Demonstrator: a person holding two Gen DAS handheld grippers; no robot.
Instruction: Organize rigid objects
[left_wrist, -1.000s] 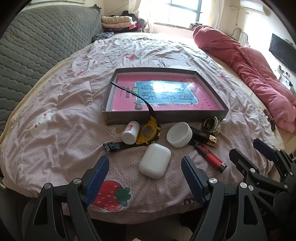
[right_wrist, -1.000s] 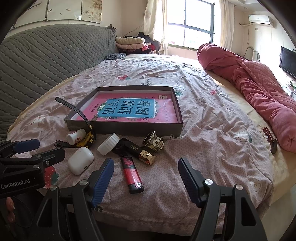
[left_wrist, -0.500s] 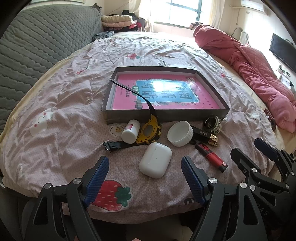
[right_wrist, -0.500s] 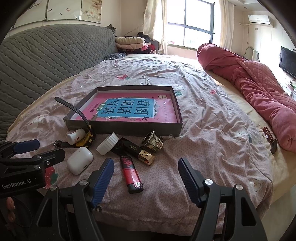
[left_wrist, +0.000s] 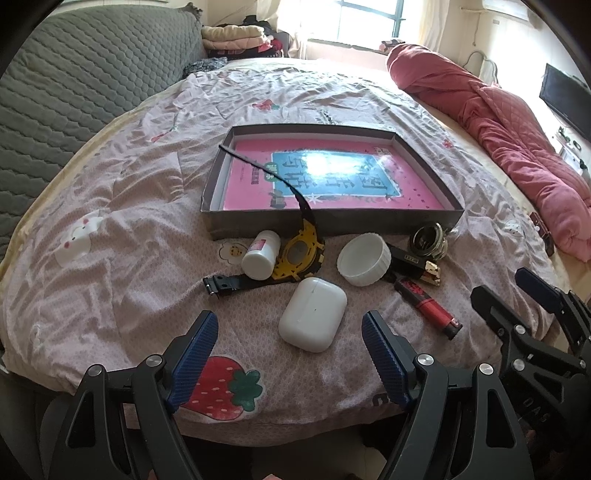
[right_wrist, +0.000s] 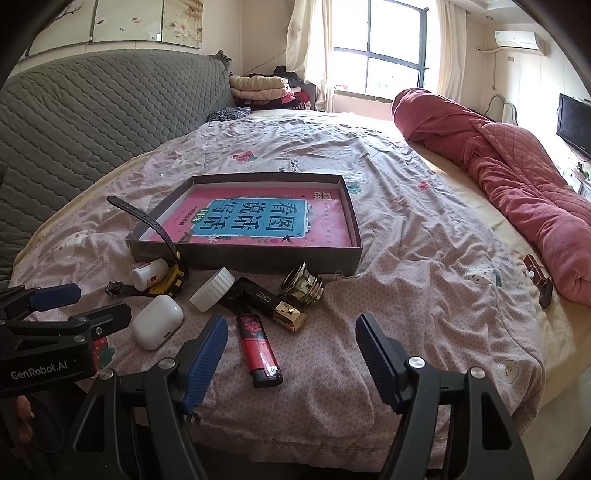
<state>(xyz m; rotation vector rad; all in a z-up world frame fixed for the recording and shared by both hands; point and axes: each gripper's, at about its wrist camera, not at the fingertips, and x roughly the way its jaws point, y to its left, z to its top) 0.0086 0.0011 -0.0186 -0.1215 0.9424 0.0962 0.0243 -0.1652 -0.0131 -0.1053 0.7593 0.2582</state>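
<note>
A grey shallow box holding a pink book lies on the bed. In front of it lie a small white bottle, a yellow watch with a black strap, a white earbud case, a white lid, a black-and-gold lipstick, a metal cap and a red lighter. My left gripper is open, just short of the earbud case. My right gripper is open, with the lighter near its left finger.
A rolled red quilt lies along the bed's right side. A grey quilted headboard stands at the left. A small dark object lies by the quilt. The bed edge runs just under both grippers.
Both grippers have crept slightly forward toward the objects. Nothing was taken hold of and the objects have not moved.
</note>
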